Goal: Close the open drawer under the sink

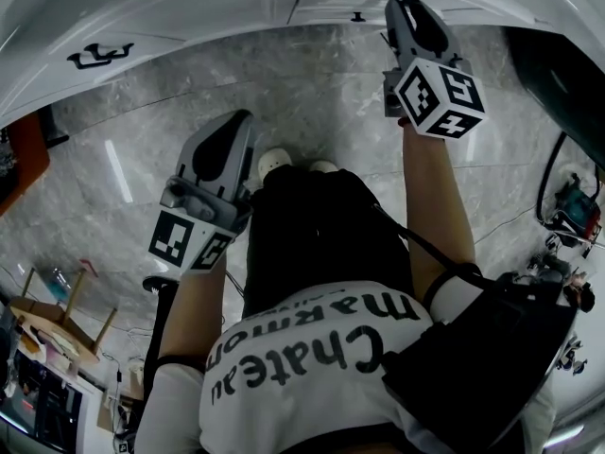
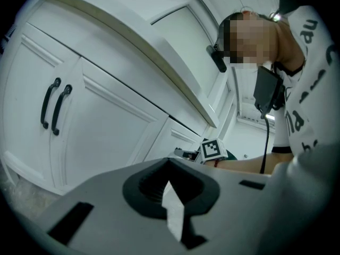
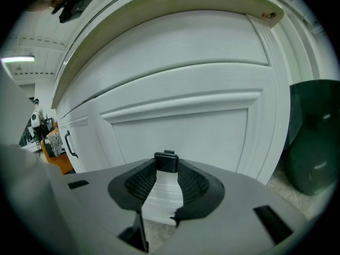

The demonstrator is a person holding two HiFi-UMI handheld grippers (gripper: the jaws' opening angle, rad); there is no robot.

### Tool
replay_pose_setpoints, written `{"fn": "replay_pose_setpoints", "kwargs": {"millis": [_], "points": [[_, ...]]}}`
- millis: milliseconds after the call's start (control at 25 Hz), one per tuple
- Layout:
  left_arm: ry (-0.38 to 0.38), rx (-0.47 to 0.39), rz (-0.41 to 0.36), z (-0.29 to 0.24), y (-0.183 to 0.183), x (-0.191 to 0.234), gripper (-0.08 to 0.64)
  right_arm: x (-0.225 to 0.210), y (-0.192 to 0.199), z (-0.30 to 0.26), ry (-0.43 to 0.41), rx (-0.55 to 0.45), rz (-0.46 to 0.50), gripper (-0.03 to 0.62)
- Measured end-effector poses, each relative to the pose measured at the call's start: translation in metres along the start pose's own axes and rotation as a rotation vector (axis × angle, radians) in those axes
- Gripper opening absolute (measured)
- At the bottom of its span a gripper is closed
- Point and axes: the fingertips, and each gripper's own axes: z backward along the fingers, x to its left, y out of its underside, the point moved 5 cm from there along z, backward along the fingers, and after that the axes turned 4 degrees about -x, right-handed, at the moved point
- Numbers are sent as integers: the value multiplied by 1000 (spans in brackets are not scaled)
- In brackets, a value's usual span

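Right hand-held gripper (image 3: 166, 184): jaws part open with a moderate gap, nothing clamped. Its nose is close up to the drawer front (image 3: 180, 132). A small black knob (image 3: 166, 162) on that panel lines up with the gap at the jaw tips; can't tell if there's contact.

Drawer front is the white framed panel under the countertop edge (image 3: 159, 4), at the right end of the cabinet run. Can't tell how far out it stands.

Left hand-held gripper (image 2: 169, 180): jaw tips meet, only a sliver of gap behind them, empty. It's held back from the drawer front and off to its left, touching nothing.

Room, all relative to the drawer front:
- Left of it: white double doors with paired black handles (image 1: 99, 55).
- Just right of it: dark green bin (image 3: 313, 142) on the floor.
- In front: grey marble floor (image 1: 312, 93), person standing on it.
- Well back and far left: wooden stool (image 1: 57, 315).
- Well back and far right: cables and tools (image 1: 567, 216) on the floor.
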Motion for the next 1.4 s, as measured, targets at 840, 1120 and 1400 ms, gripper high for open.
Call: {"fn": "replay_pose_setpoints", "kwargs": {"millis": [840, 1120, 1400], "points": [[-112, -20, -42, 77, -133, -85, 8, 9, -50, 44, 33, 156, -149, 26], [14, -81, -65, 59, -182, -147, 9, 29, -129, 108, -93, 39, -249, 12], [145, -157, -142, 45, -247, -191, 9, 30, -228, 169, -110, -153, -285, 12]]}}
